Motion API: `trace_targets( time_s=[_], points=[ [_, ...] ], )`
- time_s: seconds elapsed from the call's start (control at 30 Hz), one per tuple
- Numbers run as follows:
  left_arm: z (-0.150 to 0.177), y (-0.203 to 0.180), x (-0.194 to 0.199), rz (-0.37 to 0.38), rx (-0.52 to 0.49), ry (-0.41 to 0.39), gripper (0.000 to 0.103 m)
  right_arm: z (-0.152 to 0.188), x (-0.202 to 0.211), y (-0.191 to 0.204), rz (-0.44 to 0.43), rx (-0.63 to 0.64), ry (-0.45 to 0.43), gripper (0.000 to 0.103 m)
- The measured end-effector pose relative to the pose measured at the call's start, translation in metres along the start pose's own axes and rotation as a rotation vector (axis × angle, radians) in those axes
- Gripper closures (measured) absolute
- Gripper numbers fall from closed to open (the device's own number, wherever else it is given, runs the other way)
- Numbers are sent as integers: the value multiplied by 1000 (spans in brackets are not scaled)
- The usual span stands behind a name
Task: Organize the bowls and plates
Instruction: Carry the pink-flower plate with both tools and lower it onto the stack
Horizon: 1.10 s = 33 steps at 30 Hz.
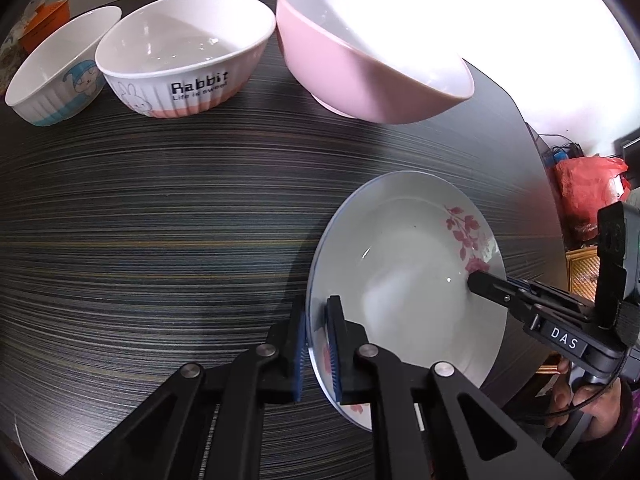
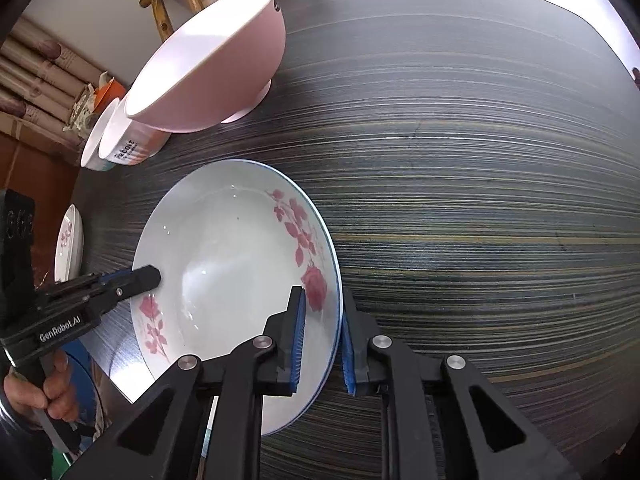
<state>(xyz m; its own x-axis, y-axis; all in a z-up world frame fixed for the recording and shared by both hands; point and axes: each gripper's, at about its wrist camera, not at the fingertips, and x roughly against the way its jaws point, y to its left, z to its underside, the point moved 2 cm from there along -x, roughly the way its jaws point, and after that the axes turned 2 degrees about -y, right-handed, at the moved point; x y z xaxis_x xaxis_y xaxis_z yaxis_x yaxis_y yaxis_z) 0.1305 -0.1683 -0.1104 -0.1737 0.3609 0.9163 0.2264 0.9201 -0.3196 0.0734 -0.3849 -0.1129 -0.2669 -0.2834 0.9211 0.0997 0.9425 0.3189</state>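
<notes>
Left gripper [image 1: 316, 344] and right gripper [image 2: 322, 344] both clamped on opposite rims of the floral plate [image 2: 224, 264] (sits near table edge). Pink bowl [image 1: 360, 56], Rabbit bowl [image 1: 184, 56] beyond; bare striped table [image 1: 160, 220] between.

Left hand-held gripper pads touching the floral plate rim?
Touching. The left wrist view shows the left hand-held gripper with both blue pads pressed against the floral plate rim, one on each side.
</notes>
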Motion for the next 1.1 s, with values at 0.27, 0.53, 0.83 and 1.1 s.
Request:
trace_targets(
  time_s=[0.27, 0.53, 0.83, 1.1],
  points=[
    [-2, 9, 9, -2, 6, -16, 93, 1, 4, 11, -2, -27, -31, 89],
    [3, 29, 26, -22, 14, -33, 93, -2, 6, 36, -7, -13, -31, 89],
    [13, 66, 57, -51, 60, -72, 92, -1, 4, 83, -8, 50, -20, 89],
    [16, 113, 105, -91, 112, -140, 91, -11, 4, 149, -28, 127, -27, 89]
  ],
)
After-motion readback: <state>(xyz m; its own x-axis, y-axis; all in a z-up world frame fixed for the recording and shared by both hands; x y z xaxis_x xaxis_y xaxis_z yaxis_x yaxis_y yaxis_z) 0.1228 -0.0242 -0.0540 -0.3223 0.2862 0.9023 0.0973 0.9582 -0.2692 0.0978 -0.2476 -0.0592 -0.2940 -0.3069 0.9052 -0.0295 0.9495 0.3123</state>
